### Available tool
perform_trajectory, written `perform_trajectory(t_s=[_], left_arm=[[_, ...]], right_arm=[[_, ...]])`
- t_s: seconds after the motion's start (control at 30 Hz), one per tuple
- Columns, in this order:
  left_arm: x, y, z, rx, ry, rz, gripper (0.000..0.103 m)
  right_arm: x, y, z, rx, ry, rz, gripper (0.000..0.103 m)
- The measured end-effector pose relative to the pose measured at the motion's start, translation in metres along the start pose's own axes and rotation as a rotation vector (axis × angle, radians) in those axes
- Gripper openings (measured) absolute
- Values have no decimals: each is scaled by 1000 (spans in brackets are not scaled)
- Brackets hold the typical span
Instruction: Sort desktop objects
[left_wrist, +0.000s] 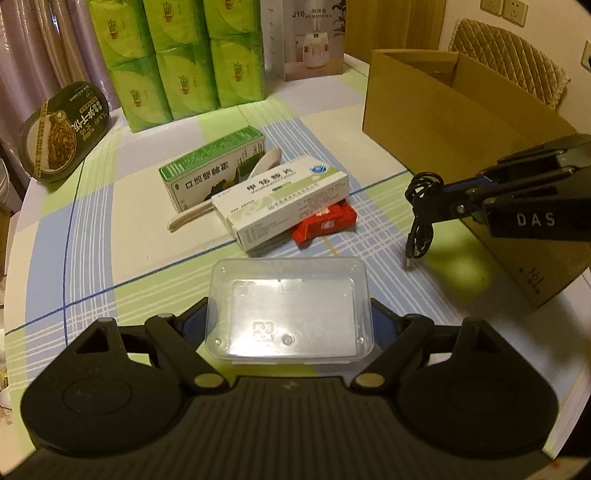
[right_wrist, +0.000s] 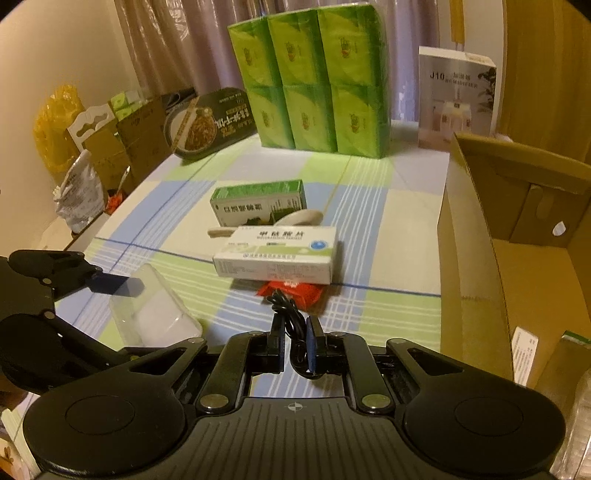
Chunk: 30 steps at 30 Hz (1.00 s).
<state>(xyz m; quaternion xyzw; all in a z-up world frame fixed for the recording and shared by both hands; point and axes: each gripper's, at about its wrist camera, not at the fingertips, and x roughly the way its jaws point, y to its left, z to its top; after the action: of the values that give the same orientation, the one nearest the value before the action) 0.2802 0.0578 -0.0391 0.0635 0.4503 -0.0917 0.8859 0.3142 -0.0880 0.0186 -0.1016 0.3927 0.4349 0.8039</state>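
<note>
Cable (right_wrist: 291, 325) pinched in right hand-held gripper (right_wrist: 295, 349), above tablecloth (right_wrist: 388, 221).

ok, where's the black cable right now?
The black cable is pinched in the right gripper, hanging above the tablecloth between the clear plastic tub and the cardboard box, just right of the red packet.

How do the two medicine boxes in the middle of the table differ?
The green-topped box stands on its long edge on the tablecloth; the white box lies flat and tilted, propped on a red packet. The green-topped box sits farther back, the white box nearer. Both are long cartons with Chinese print.
</note>
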Motion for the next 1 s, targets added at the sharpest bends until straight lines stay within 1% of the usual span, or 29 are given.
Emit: perform_trajectory(t_s=[0.27, 0.43, 0.6, 0.8, 1.0], left_arm=[[-7, -11, 16, 3, -31, -1, 83], [-12, -22, 27, 14, -54, -7, 83], [-19, -34, 42, 15, -87, -14, 83], [-26, -50, 60, 18, -126, -33, 83], [-29, -67, 71, 36, -147, -60, 83]], right_arm=[[-24, -3, 12, 18, -68, -9, 8], [-43, -5, 19, 5, -121, -48, 8], [-56, -11, 22, 12, -149, -69, 8], [-76, -23, 25, 32, -204, -127, 8], [-100, -42, 25, 81, -269, -188, 8]])
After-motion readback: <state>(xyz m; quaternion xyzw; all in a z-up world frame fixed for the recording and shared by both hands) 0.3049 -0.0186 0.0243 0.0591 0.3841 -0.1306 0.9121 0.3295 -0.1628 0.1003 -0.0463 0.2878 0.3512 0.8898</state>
